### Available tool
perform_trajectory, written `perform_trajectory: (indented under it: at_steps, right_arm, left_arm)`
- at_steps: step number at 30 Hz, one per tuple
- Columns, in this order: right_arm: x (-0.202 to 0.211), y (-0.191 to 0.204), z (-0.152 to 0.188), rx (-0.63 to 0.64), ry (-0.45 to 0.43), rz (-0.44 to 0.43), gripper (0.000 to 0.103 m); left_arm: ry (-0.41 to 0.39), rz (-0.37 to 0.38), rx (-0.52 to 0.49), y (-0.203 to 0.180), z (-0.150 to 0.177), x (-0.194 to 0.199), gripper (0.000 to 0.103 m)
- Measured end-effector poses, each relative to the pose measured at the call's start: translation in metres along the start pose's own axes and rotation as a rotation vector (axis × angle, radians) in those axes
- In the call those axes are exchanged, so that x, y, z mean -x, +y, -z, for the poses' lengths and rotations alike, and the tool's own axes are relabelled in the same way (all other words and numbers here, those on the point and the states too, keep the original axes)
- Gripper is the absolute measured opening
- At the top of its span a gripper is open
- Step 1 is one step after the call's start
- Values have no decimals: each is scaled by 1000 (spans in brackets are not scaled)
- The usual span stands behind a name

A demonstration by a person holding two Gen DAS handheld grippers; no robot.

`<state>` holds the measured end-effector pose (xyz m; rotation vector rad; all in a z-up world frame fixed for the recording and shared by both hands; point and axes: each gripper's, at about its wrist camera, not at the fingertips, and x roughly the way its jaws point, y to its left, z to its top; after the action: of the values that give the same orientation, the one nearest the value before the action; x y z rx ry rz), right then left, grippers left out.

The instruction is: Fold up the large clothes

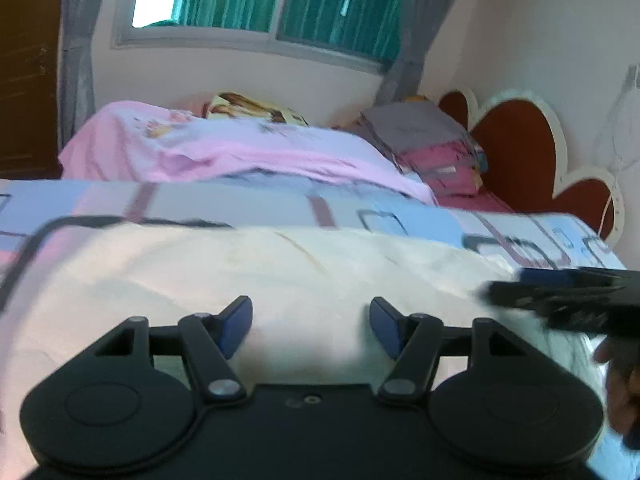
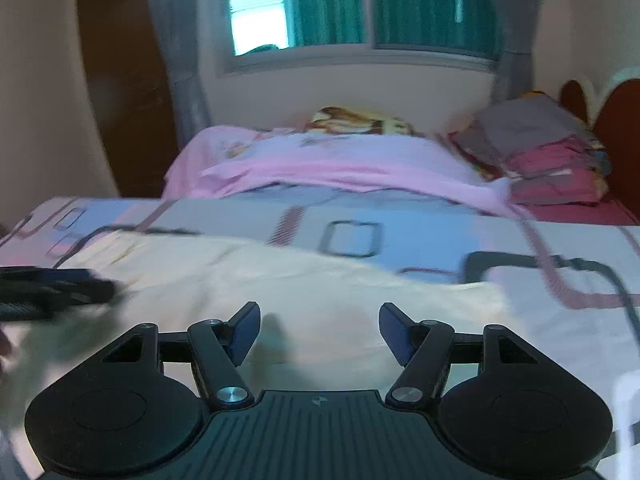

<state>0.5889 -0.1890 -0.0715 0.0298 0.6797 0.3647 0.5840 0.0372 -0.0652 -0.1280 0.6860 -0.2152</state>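
A large cream cloth (image 1: 248,268) lies spread on the bed, seen blurred in both wrist views (image 2: 320,292). My left gripper (image 1: 311,324) hangs over it with its jaws apart and nothing between the blue pads. My right gripper (image 2: 319,330) is likewise open above the cloth, holding nothing. The right gripper's black body (image 1: 568,296) shows at the right edge of the left wrist view. At the left edge of the right wrist view the left gripper (image 2: 52,292) appears as a dark blur.
The bed sheet (image 2: 440,240) has blue and pink squares. A pink blanket (image 1: 224,148) lies heaped farther back. A stack of folded clothes (image 1: 432,148) sits by the red headboard (image 1: 528,148). Window with green curtains (image 1: 288,0) behind. A hand (image 1: 620,384) shows at right.
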Motion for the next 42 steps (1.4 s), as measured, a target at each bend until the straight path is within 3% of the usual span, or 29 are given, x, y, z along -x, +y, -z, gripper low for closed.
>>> perform_trajectory:
  at_steps: [4,6,15,18,24,26,29,32,33,34,37,42]
  right_arm:
    - [-26,17,18,85,70,62,67]
    - [-37,8,30,85,83,59,67]
    - [-56,1,42,77,109,65,67]
    - [-34,-3,36,42,89,51,67]
    - [38,-17,50,75,-10,97,67]
    - [66,-40,62,-16,-34,135,67]
    - [92,-78,86,-157,-8,200,67]
    - [113,-104,111,-273,28,208,69]
    - [119,-109,118,-303,34,206,75]
    - [127,-112,124,-326,26,201,90]
    - [143,-119,139,-418,20,150,92]
    - [142,-123,149,-601,13,48,91]
  left_arm:
    - [28,-65,-63,-11,12,-17,65]
    - [60,-73,-48,-2,20,-29,67]
    - [58,-109,-82,-6,39,-40,68]
    - [73,-112,-80,-8,35,-23,67]
    - [-3,-175,-75,1,49,47,72]
    - [-23,-224,-46,14,64,73,73]
    - [4,-342,-40,38,97,100,73]
    - [-9,-407,-16,57,121,130,76]
    - [-3,-435,2,62,127,138,78]
    - [-11,-450,30,66,130,146,78]
    - [-47,-444,144,75,137,164,76]
    - [-54,-338,334,78,139,167,73]
